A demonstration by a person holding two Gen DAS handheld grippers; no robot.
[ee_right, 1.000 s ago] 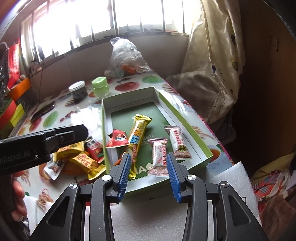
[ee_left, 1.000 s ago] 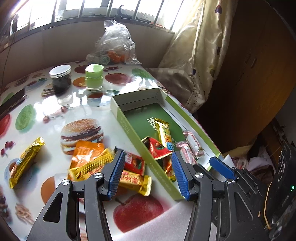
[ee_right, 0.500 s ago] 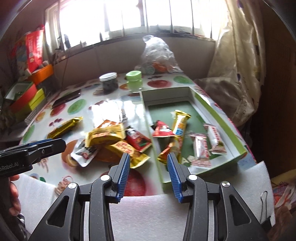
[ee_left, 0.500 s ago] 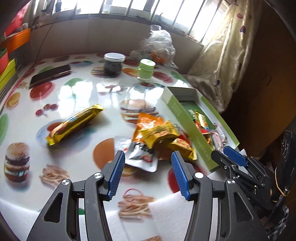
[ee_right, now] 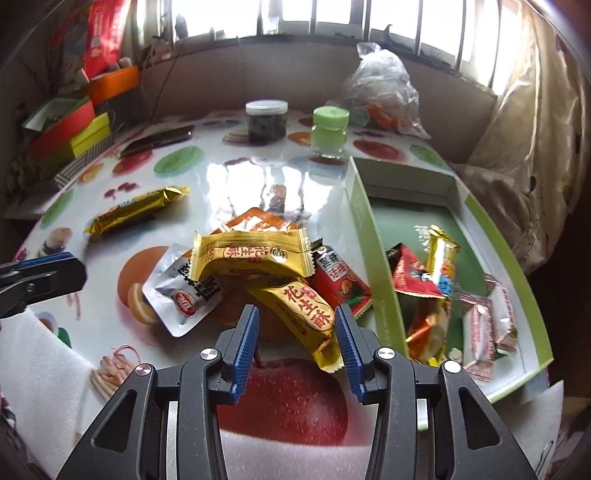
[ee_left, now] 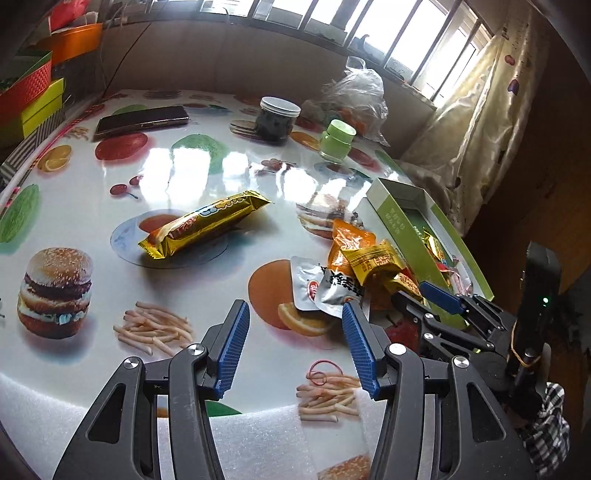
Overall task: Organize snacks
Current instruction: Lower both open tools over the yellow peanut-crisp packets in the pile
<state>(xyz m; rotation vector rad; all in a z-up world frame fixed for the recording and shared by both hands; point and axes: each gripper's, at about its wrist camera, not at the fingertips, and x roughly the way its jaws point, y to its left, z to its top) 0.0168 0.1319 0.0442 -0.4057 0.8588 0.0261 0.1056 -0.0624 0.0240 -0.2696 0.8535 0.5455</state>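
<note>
Green box (ee_right: 480, 218) holds several snacks; a pile (ee_right: 258, 273) and gold bar (ee_left: 205, 224) remain on the bench (ee_left: 207, 166); both tongs (ee_left: 295, 334) (ee_right: 295, 334) gape empty.

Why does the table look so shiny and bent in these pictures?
Left wrist view: window light glares off the glossy table, and the fisheye lens bows its edges. Right wrist view: the same glare sits behind the snack pile; the windows are blown out white, and the corners go dark.

A lived-in home room: a table under a glossy fruit-and-burger printed cloth (ee_left: 221, 162), a barred window (ee_right: 295, 14), a patterned curtain (ee_left: 480, 110), a phone (ee_left: 142, 117) and jars (ee_right: 266, 120).
</note>
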